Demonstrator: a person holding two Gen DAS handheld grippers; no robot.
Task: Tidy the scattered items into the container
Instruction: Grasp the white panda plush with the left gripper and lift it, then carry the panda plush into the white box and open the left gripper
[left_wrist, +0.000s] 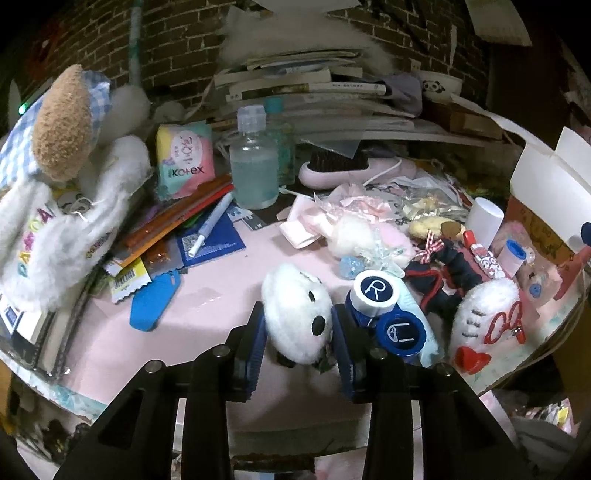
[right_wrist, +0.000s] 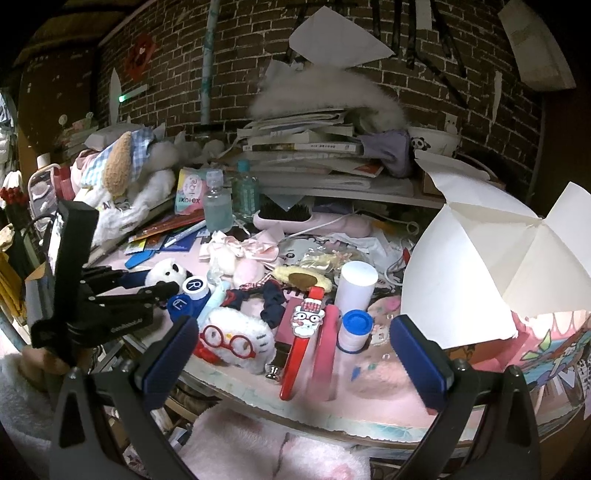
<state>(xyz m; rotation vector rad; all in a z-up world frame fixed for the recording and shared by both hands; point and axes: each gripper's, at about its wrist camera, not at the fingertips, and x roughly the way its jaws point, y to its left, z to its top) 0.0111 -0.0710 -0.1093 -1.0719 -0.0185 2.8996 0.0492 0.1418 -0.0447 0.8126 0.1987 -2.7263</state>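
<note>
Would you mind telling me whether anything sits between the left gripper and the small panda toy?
Nothing visible does: the left gripper already has the panda toy between its fingers. The blue lens case sits just outside its right finger, touching or nearly so.

Probably bedroom: plush toys (left_wrist: 55, 184), hairbrush (left_wrist: 338, 168), books (right_wrist: 306, 147).

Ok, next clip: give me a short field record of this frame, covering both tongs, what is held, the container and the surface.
left tongs: closed around a small white panda plush on the pink tabletop
right tongs: open, empty, above the table's near edge
beside the plush: blue contact lens case, touching the left tongs' right finger
container: white open-flapped box, at the right
surface: cluttered
</note>
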